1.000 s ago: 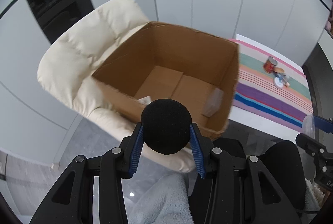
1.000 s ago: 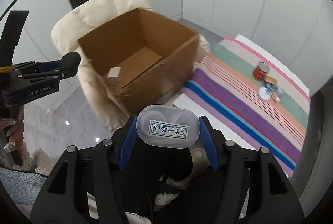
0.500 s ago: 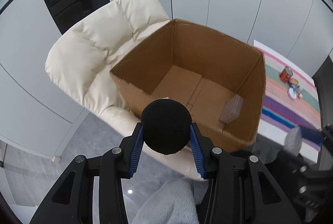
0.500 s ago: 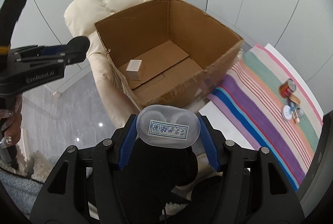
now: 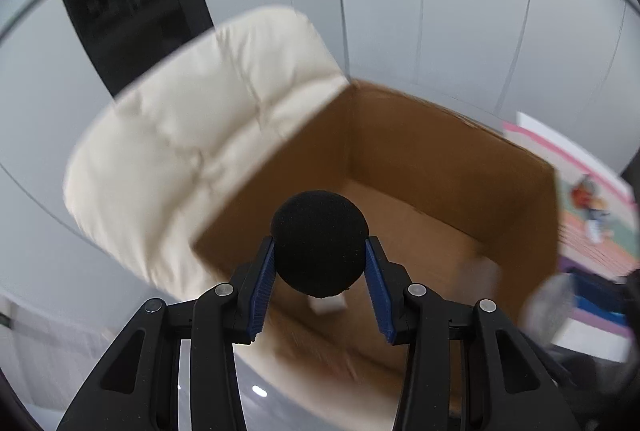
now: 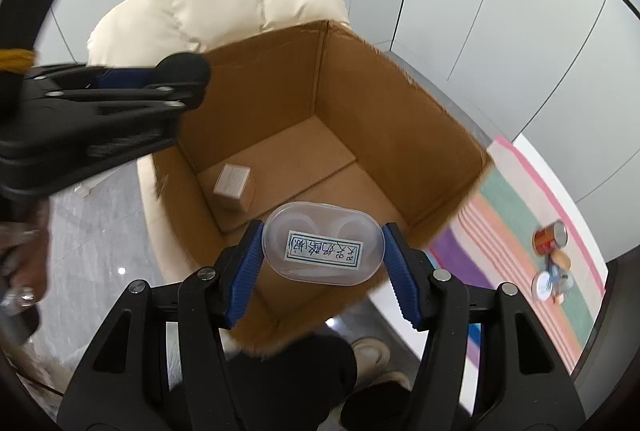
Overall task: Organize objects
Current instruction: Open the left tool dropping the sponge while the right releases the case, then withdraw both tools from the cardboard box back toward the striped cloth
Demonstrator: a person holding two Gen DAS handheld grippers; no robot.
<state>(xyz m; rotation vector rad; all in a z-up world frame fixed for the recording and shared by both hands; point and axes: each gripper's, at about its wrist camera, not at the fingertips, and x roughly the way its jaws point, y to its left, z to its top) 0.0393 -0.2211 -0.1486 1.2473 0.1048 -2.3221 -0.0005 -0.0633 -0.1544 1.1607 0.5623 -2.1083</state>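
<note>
1. Black foam ball (image 5: 319,243) is clamped in the left tool (image 5: 319,267), above the cardboard box (image 6: 400,119).
2. Right tool (image 6: 323,267) grips a clear plastic case (image 6: 323,243) over the box's near edge.
3. A small carton (image 6: 234,187) lies inside.

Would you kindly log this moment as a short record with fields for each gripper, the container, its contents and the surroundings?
left gripper: shut on black foam ball, over the box's near edge
right gripper: shut on clear plastic labelled case, above the box
container: open brown cardboard box, resting on cream padded armchair
contents: small white carton on the box floor
surroundings: red can on striped mat
</note>
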